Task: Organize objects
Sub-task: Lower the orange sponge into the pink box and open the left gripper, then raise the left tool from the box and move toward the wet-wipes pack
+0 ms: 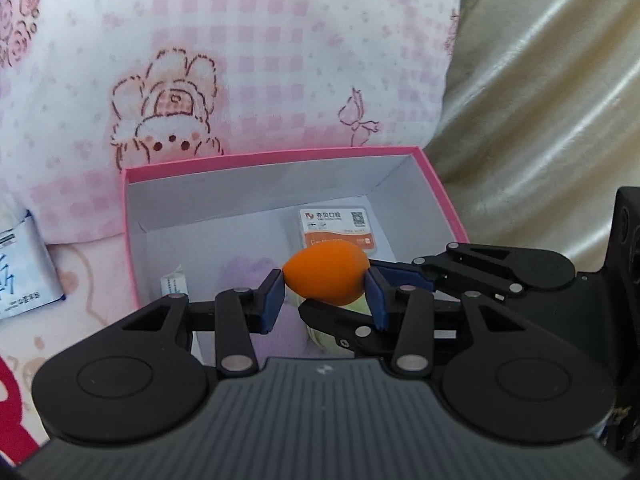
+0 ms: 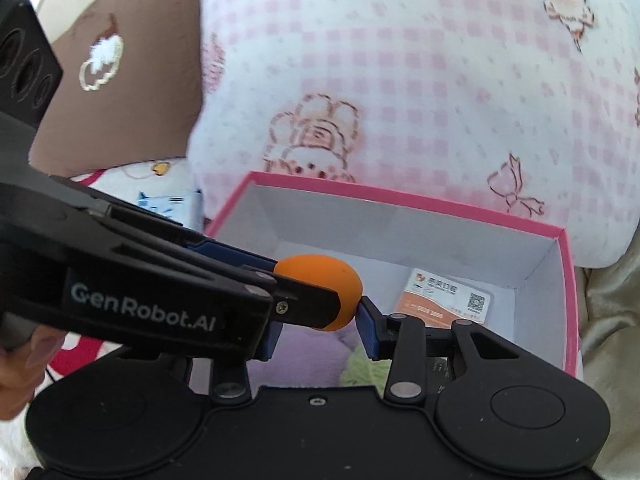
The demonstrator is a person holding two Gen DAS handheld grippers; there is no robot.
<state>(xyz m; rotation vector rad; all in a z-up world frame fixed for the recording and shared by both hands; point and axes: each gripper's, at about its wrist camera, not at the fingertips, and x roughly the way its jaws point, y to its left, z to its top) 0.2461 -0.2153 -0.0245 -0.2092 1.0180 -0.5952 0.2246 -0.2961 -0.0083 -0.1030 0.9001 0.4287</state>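
You had the orange egg (image 1: 326, 272) pinched by both grippers, left (image 1: 326, 292) and right (image 2: 320, 322), above the pink box (image 1: 280, 160). A card (image 1: 336, 226) at 1 o'clock already lay inside; a packet (image 1: 22, 276) at 9 o'clock waited outside.

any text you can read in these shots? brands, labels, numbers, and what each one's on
"GenRobot.AI": side of the left gripper.
Orange-and-white card in the pink box: Chinese heading, QR code, phone number, too blurred to read.
Blue-and-white packet beside the box: print unreadable.
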